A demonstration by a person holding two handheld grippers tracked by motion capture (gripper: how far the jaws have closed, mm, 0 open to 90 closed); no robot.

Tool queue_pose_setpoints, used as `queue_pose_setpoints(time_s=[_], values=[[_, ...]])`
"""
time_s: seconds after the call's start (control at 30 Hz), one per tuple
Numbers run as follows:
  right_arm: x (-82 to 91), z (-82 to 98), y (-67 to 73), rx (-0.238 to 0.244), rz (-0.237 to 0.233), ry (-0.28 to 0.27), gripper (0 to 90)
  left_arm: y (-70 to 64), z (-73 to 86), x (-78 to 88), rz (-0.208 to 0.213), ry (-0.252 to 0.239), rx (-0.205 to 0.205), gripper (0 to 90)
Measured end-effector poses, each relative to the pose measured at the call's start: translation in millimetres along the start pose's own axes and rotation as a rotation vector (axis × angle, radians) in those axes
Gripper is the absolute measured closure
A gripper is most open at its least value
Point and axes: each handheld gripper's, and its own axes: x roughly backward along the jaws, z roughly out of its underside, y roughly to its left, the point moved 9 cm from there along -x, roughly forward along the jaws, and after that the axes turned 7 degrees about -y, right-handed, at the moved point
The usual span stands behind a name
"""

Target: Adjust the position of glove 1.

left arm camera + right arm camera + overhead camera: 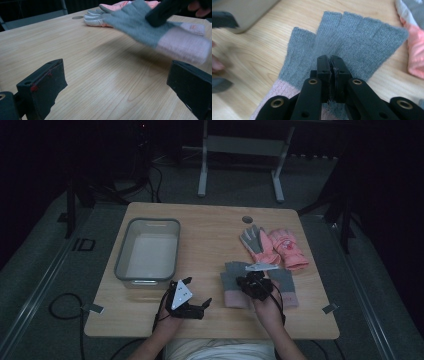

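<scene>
Grey glove (352,40) (in right gripper (331,65))

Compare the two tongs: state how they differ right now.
The left tongs stand wide open over bare wood, holding nothing; the right tongs are shut on the grey glove. In the high view the left tongs sit beside the bin, the right tongs over the gloves. Both are black and hand-held.
</scene>
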Motion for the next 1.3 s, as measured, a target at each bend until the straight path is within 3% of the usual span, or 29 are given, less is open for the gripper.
queue_pose_setpoints(time_s=[0.4, 0.87, 1.0, 1.13, 1.17, 1.23, 1.27, 1.3], values=[[-22.7, 20.0, -13.5, -0.016, 0.004, 0.038, 86.0, -0.2, 0.1, -0.1, 0.001, 0.001, 0.000, 1.6], [-48.2, 29.1, -23.6, 0.025, -0.023, 0.072, 82.2, 0.0, 0.0, 0.0, 0.000, -0.001, 0.001, 1.6], [-49.1, 28.2, -24.6, 0.041, -0.024, 0.076, 80.6, 0.2, 0.0, 0.0, 0.000, -0.001, 0.003, 1.6], [-46.4, 24.2, -26.2, 0.063, -0.031, 0.082, 63.5, 0.2, 0.0, -0.1, 0.002, 0.000, 0.004, 1.6], [-46.4, 24.2, -26.2, 0.063, -0.031, 0.082, 63.5, 0.2, 0.0, -0.1, 0.002, 0.000, 0.004, 1.6], [-33.9, 14.1, -34.5, 0.099, -0.021, 0.050, 57.8, 0.3, 0.0, -0.1, 0.002, 0.000, 0.005, 1.6], [-33.9, 14.1, -34.5, 0.099, -0.021, 0.050, 57.8, 0.3, 0.0, -0.1, 0.002, 0.000, 0.005, 1.6], [-22.2, 7.0, -43.1, 0.124, -0.033, 0.023, 59.5, 0.4, 0.0, -0.2, 0.002, 0.001, 0.004, 1.6]])
